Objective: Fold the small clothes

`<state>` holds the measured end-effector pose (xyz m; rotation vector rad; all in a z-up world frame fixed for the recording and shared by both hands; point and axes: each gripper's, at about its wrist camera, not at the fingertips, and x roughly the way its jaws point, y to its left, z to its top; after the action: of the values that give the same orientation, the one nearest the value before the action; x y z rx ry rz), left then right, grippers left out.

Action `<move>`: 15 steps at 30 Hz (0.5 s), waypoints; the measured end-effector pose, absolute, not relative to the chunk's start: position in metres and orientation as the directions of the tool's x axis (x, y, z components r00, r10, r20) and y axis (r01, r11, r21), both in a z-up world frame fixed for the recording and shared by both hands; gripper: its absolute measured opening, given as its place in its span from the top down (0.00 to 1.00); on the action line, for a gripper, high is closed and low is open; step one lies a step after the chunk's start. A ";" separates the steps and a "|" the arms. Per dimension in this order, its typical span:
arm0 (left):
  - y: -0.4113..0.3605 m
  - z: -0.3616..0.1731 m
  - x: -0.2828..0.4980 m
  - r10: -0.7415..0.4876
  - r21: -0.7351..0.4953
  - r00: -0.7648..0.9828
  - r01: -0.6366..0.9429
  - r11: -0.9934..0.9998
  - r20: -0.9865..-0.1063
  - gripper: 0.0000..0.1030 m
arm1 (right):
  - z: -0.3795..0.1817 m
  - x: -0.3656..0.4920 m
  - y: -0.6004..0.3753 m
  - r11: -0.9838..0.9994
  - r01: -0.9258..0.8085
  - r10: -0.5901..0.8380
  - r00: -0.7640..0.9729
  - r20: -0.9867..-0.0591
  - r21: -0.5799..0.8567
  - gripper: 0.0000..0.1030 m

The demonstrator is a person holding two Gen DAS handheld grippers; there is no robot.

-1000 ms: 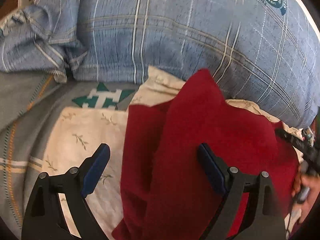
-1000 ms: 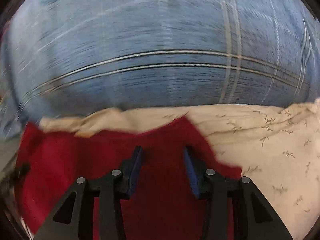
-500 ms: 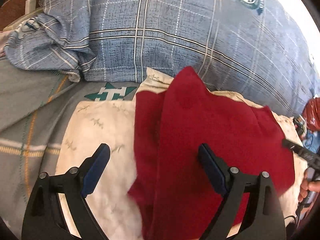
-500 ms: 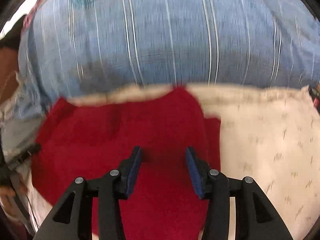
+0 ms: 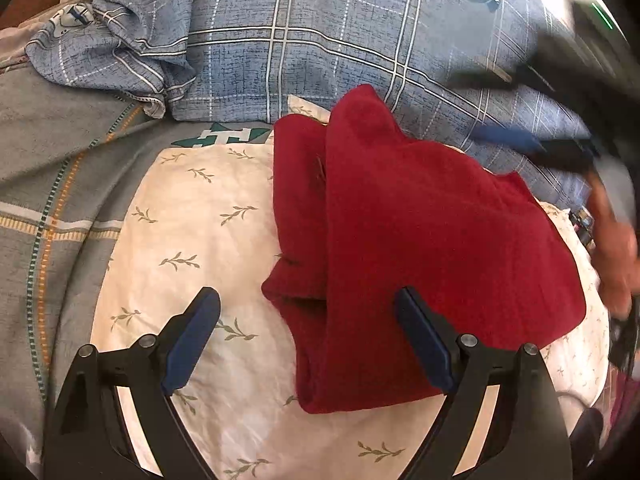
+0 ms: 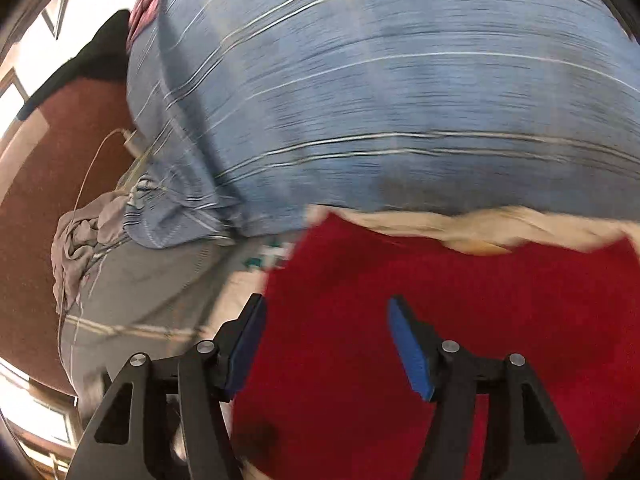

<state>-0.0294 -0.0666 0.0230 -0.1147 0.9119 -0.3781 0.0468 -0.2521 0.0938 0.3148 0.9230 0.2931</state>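
One folded red cloth (image 5: 420, 240) – soft, nubby, cream leaf-print pillow (image 5: 192, 232)

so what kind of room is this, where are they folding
Most likely a bedroom, with the folding done on a bed: a big blue plaid pillow, a grey bedsheet under a cream leaf-print cloth, and a charger cable beside what looks like a headboard. The red garment lies on top.

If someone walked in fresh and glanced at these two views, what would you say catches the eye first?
The deep red garment stands out first: it lies folded over itself on a cream cloth with leaf sprigs, in the middle of the left wrist view. Behind it bulges a big blue plaid pillow. The left gripper hangs open above the garment's near edge, and the right gripper, its fingers just opening, holds nothing.
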 end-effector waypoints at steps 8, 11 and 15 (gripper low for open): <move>-0.054 0.021 -0.024 -0.384 -0.278 0.543 0.269 0.922 -0.747 0.12 | 0.025 0.113 -0.184 0.973 -0.075 0.232 0.391 -0.891 0.220 0.93; -0.051 0.020 -0.021 -0.394 -0.296 0.531 0.263 0.918 -0.750 0.12 | 0.032 0.111 -0.187 0.968 -0.104 0.251 0.431 -0.867 0.228 0.93; -0.052 0.017 -0.018 -0.396 -0.298 0.526 0.263 0.918 -0.753 0.12 | 0.038 0.114 -0.180 0.966 -0.124 0.257 0.454 -0.853 0.225 0.93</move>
<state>-0.0183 -0.0519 0.0172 -0.1547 0.9377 -0.3954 0.1140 -0.1800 0.0377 0.1366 1.0752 0.2362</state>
